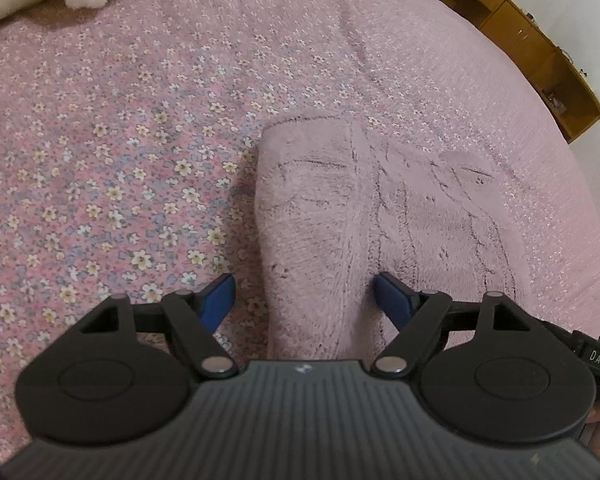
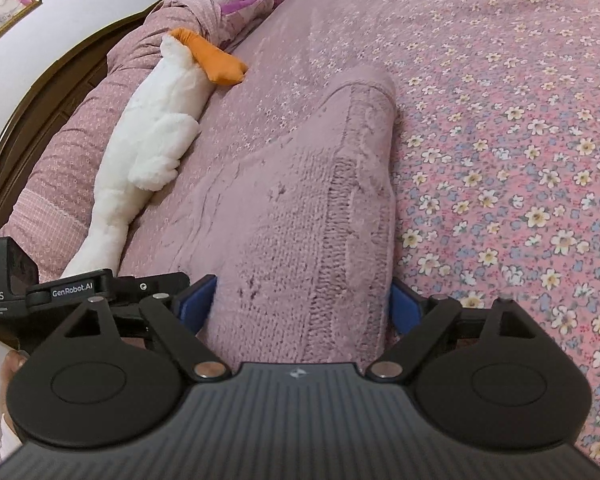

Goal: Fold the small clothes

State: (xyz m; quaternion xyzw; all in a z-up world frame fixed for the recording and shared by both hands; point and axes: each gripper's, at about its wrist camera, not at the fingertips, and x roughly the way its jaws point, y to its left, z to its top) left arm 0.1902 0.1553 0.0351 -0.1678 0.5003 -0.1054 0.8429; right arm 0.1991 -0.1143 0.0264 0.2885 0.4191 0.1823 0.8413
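A pink knitted sweater [image 1: 380, 200] lies folded into a long strip on the flowered pink bedspread [image 1: 100, 140]. My left gripper [image 1: 305, 292] stands open over the strip's near end. Its left pad is clear of the knit and its right pad is at the fold's edge. In the right wrist view the same sweater [image 2: 300, 200] runs away from me. My right gripper [image 2: 302, 300] straddles its near end with the jaws wide. The blue pads [image 2: 198, 304] sit just beside the knit without squeezing it. Neither gripper holds anything.
A white plush goose [image 2: 152, 140] with an orange beak lies by a rolled pink quilt [image 2: 80, 128] along the dark wooden headboard [image 2: 28, 104]. A wooden cabinet [image 1: 520, 28] stands past the bed's far edge. The other gripper's black body [image 2: 8, 276] is close on the left.
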